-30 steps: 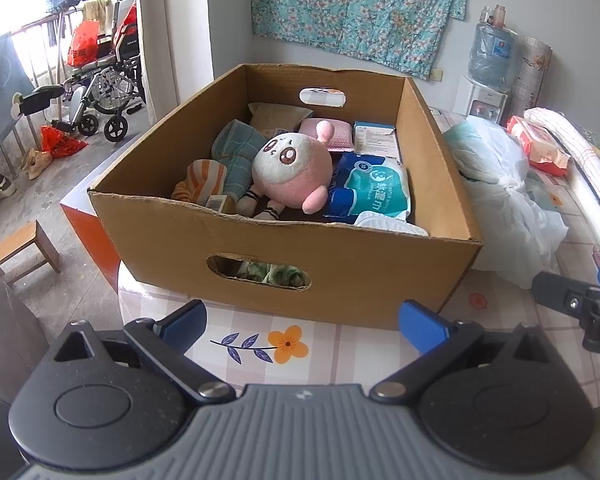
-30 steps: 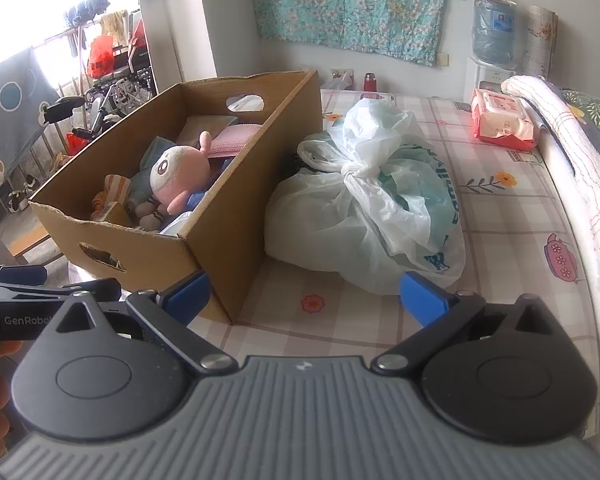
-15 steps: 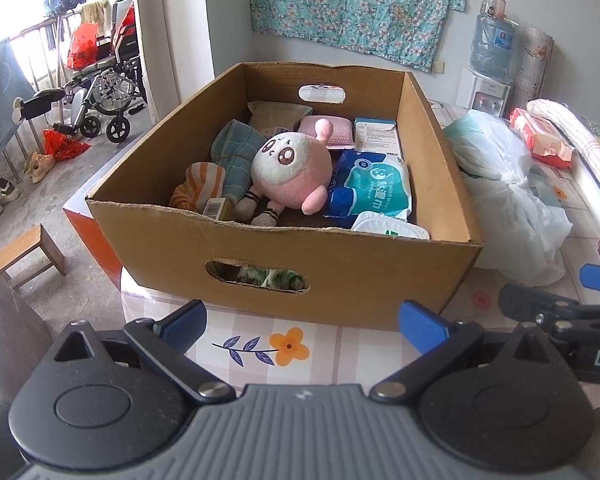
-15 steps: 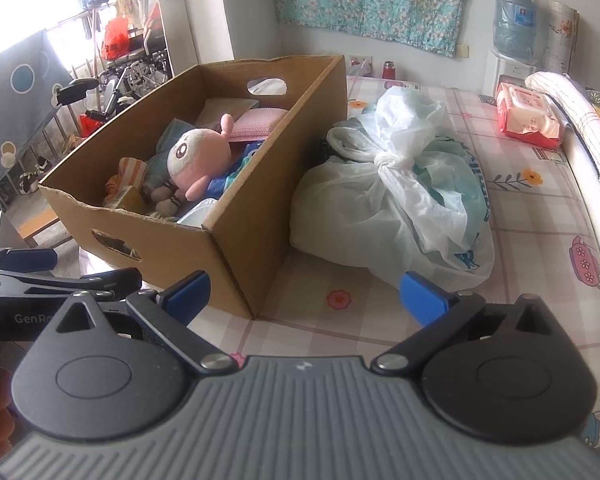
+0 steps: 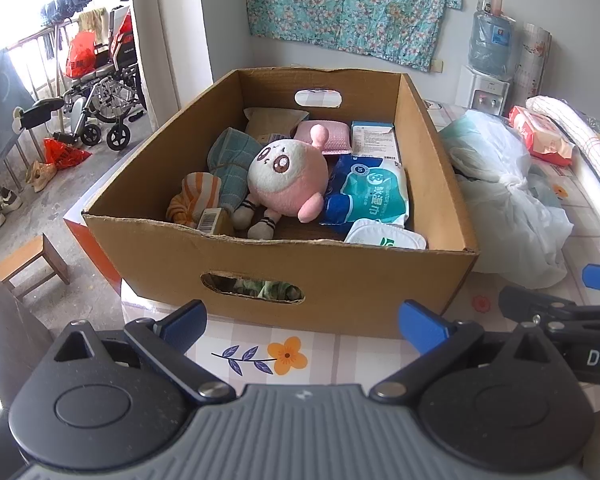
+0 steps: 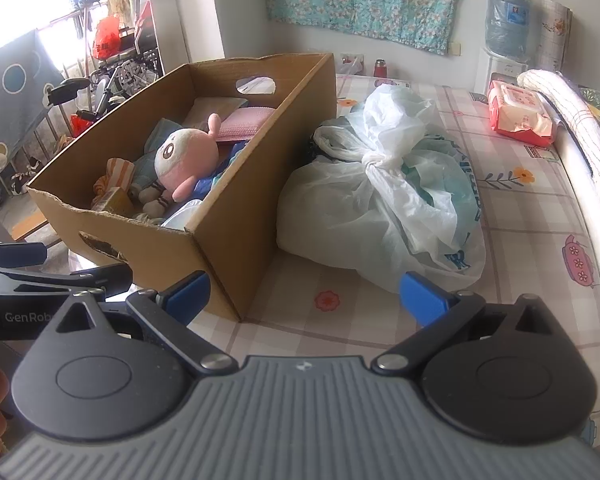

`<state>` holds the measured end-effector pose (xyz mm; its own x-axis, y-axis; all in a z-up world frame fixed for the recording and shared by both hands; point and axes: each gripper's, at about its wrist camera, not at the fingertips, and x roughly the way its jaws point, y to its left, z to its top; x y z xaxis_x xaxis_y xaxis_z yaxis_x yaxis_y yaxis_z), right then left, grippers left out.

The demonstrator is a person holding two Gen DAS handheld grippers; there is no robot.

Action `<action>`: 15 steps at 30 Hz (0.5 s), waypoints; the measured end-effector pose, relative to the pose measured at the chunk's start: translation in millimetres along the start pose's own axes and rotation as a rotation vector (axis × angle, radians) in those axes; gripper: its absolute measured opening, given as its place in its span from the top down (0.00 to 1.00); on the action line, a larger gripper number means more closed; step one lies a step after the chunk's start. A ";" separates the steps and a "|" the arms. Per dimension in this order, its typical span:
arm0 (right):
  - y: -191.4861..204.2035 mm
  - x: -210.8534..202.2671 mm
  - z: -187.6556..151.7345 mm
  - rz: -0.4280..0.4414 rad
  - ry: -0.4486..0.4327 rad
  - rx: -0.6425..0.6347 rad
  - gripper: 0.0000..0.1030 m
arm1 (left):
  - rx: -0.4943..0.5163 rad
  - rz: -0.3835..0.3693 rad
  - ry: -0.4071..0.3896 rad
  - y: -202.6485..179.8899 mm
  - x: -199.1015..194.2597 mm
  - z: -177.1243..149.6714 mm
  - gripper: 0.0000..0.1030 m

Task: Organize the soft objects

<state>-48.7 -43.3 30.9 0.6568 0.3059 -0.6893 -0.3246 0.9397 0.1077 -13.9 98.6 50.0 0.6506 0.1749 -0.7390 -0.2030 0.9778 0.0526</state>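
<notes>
Left wrist view shows the left gripper (image 5: 302,322) spread wide and empty above the floral tablecloth (image 5: 284,356), just short of the cardboard box (image 5: 340,284). Inside lie a pink plush toy (image 5: 288,176), a striped sock (image 5: 196,196), a teal towel (image 5: 232,156) and a wet-wipes pack (image 5: 374,196). Right of the box, the right gripper (image 6: 304,292) is equally wide and empty, facing a knotted plastic bag (image 6: 384,184) that touches the box's right wall.
</notes>
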 end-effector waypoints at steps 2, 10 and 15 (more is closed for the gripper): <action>-0.4 -0.8 0.7 -0.002 -0.003 0.001 0.01 | 0.001 0.000 -0.002 -0.5 -0.4 0.9 0.00; -1.5 -3.0 3.6 -0.005 -0.014 0.004 0.01 | -0.001 -0.003 -0.005 -0.3 -1.8 2.9 0.00; -1.5 -2.8 3.6 -0.005 -0.014 0.003 0.01 | 0.000 -0.002 -0.005 -0.2 -1.6 3.3 0.01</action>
<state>-47.5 -45.0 35.3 0.6675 0.3034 -0.6800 -0.3191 0.9417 0.1069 -12.5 98.5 53.3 0.6544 0.1736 -0.7360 -0.2018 0.9781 0.0513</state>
